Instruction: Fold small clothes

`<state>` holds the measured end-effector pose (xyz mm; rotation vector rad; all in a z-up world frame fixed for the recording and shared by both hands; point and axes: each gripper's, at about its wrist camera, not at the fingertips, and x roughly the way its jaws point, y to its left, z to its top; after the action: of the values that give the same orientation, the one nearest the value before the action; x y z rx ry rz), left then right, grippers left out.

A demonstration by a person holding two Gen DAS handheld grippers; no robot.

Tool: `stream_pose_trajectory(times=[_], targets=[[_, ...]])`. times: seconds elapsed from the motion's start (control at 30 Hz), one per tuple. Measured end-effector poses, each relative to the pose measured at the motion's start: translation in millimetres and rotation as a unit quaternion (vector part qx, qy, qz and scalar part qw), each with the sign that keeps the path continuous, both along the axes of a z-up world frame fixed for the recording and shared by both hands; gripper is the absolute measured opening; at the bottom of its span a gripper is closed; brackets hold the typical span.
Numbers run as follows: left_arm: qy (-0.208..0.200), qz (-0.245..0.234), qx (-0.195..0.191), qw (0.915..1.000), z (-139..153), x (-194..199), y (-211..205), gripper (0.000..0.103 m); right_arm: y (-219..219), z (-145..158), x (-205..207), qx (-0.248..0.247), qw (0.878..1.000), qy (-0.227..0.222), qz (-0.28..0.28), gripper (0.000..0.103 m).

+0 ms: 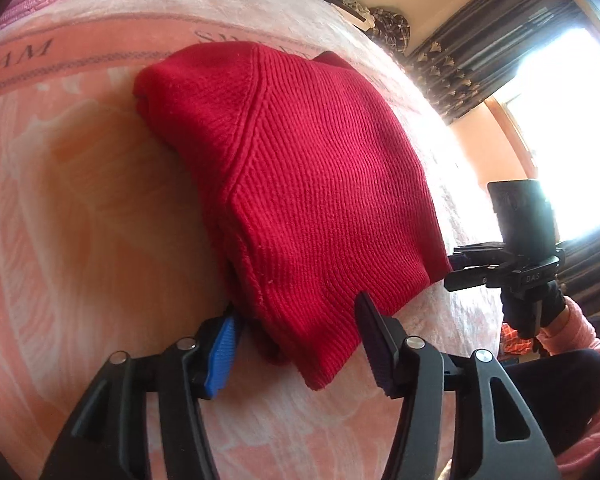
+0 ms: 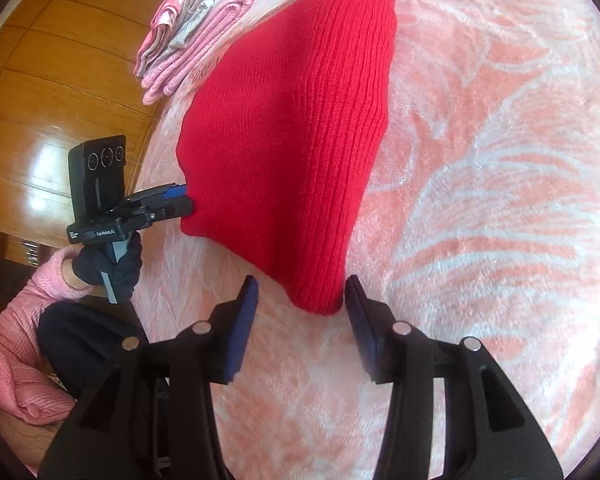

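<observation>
red knit garment (image 1: pixel 308 184) on blanket (image 1: pixel 80 220), claws open

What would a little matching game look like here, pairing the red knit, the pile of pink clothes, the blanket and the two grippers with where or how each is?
Things:
1. red knit garment
2. pink folded stack
3. blanket
4. left gripper
5. right gripper

States:
A. open at the knit's near corner, beside the bare blanket
B. spread under everything, pink and white
C. piled near the blanket's edge
D. folded, lying in the middle
E. open around the knit's edge, one blue pad showing

Pairs: 1-D, 2-C, 3-B, 4-E, 5-A
</observation>
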<state>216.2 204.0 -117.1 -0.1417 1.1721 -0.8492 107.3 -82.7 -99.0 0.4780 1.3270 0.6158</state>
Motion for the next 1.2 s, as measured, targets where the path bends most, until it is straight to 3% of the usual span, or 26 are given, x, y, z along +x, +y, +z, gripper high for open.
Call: stream_pose_trajectory(times=[0.13,0.23,0.5,0.67,0.83,1.07,1.2], targets=[[-0.011,0.044,0.013,0.9989,28.8,-14.2,7.5,0.065,0.4,35.2,-10.6,-0.055,0.998,-0.025,-0.002,0.056],[-0.04,0.067,0.048,0.9958,54.2,-24.7,8.5,0.069,7.4,64.9,-16.3,-0.077,0.996,-0.046,-0.013,0.066],[-0.092,0.144,0.108,0.9794,106.6,-72.4,12.0,0.076,36.6,109.1,-46.5,-0.142,0.984,-0.099,-0.03,0.079],[-0.115,0.172,0.12,0.9709,120.9,-103.8,19.3,0.078,51.1,126.8,-67.2,-0.163,0.977,-0.125,-0.049,0.08],[-0.121,0.193,0.12,0.9663,129.7,-128.3,20.7,0.084,50.2,142.9,-84.2,-0.18,0.969,-0.138,-0.099,0.09],[-0.128,0.202,0.115,0.9641,131.0,-163.3,19.2,0.086,65.8,145.8,-103.5,-0.218,0.957,-0.141,-0.126,0.09],[-0.14,0.22,0.13,0.9566,133.6,-175.6,20.6,0.088,74.2,143.6,-110.2,-0.228,0.955,-0.137,-0.13,0.09]])
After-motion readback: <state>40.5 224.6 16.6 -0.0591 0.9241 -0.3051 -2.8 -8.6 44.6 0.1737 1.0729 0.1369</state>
